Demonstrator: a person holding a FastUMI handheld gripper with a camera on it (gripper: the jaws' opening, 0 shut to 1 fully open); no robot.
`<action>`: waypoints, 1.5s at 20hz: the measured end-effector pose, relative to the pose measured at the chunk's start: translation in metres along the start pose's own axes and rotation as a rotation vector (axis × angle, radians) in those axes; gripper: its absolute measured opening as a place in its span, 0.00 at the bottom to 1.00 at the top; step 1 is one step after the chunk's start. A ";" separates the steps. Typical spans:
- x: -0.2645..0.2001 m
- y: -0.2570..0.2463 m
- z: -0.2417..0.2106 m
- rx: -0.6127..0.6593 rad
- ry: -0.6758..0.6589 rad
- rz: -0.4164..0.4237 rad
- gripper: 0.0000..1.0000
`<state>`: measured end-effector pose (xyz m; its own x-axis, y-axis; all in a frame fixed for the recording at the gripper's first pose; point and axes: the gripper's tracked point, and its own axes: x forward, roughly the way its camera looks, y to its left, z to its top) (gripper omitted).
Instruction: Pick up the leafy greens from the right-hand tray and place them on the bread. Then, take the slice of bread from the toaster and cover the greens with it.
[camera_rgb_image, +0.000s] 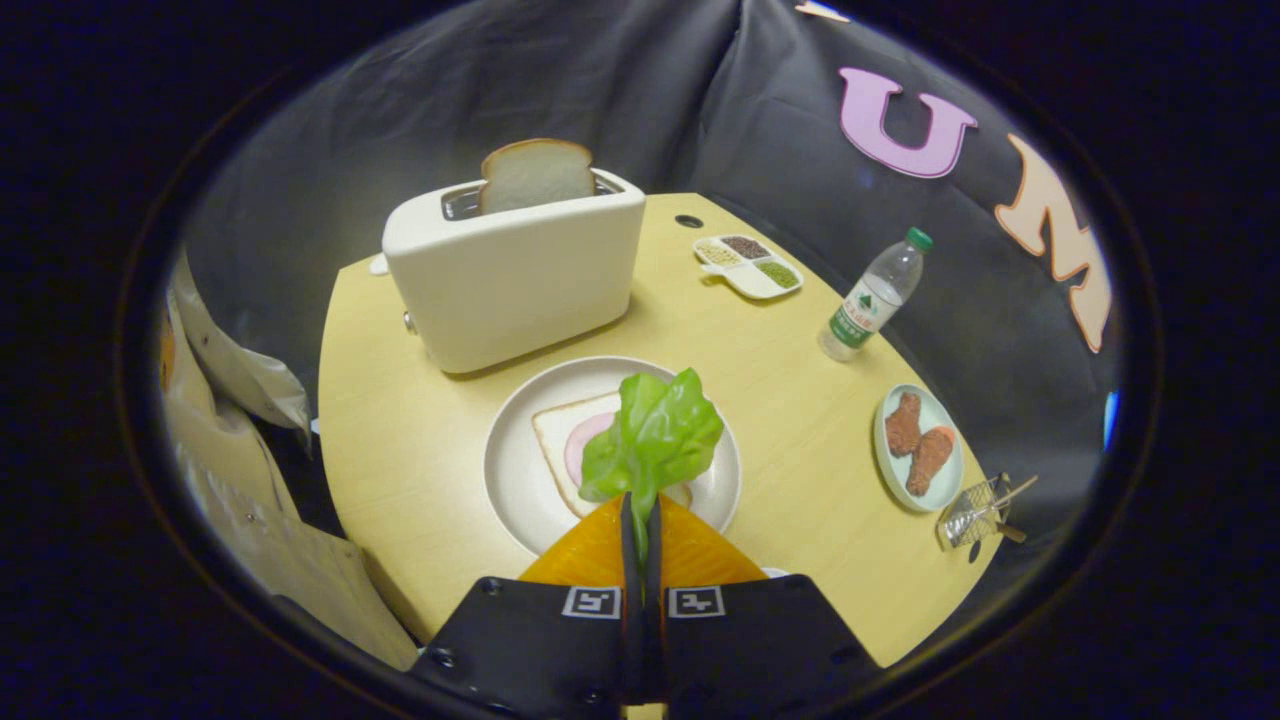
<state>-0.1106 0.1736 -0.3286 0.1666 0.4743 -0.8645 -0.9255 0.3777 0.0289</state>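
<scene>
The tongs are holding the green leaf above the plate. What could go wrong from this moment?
1. The tongs pinch only the stem of the leafy greens; the wide leaf hangs free, so it may land partly off the bread on the plate.
2. The toaster stands close behind the plate; reaching for its bread slice could knock the toaster.

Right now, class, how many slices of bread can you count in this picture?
2. One slice of bread stands upright in the toaster. The other slice lies on the round plate, partly hidden behind the leafy greens gripped by the claw.
</scene>
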 end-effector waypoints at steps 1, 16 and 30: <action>0.004 0.004 0.001 -0.001 0.005 0.013 0.05; 0.057 0.023 0.009 -0.016 0.056 0.088 0.09; 0.069 0.009 -0.004 -0.012 0.087 0.047 0.71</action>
<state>-0.1090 0.2066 -0.3895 0.0933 0.4201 -0.9027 -0.9357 0.3468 0.0647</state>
